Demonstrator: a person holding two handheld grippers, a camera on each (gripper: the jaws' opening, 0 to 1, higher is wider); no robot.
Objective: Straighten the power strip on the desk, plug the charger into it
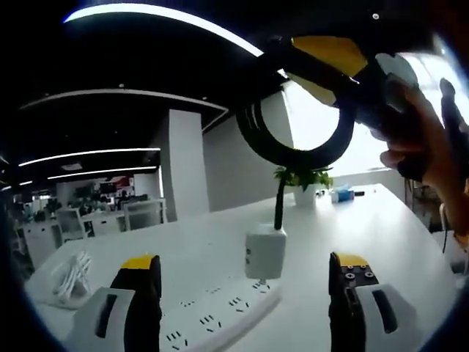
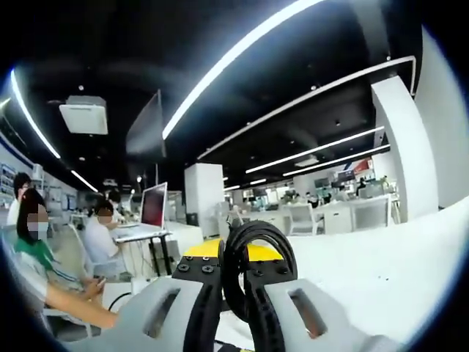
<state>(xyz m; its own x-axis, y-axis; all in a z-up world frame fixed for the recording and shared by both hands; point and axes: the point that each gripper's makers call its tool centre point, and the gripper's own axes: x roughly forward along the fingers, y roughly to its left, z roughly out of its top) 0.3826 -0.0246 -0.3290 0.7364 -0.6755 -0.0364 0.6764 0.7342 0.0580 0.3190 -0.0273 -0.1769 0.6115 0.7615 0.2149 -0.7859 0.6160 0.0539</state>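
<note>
On the white counter (image 1: pixel 381 220), power strip (image 1: pixel 212 319) lies between the left gripper (image 1: pixel 245 293) jaws, which stand wide, holding nothing. Charger (image 1: pixel 265 251) stands upright on the strip's far end, apparently touching a socket, whether seated I cannot tell. Its black cable (image 1: pixel 293 139) loops up from the charger to the right gripper (image 1: pixel 344 66), likely to keep slack off. Right gripper view: jaws narrow, pinching cable. No containers seen.

L gripper (image 1: pixel 245 282) jaws wide apart; R gripper (image 2: pixel 236 282) jaws clamped, held high.
</note>
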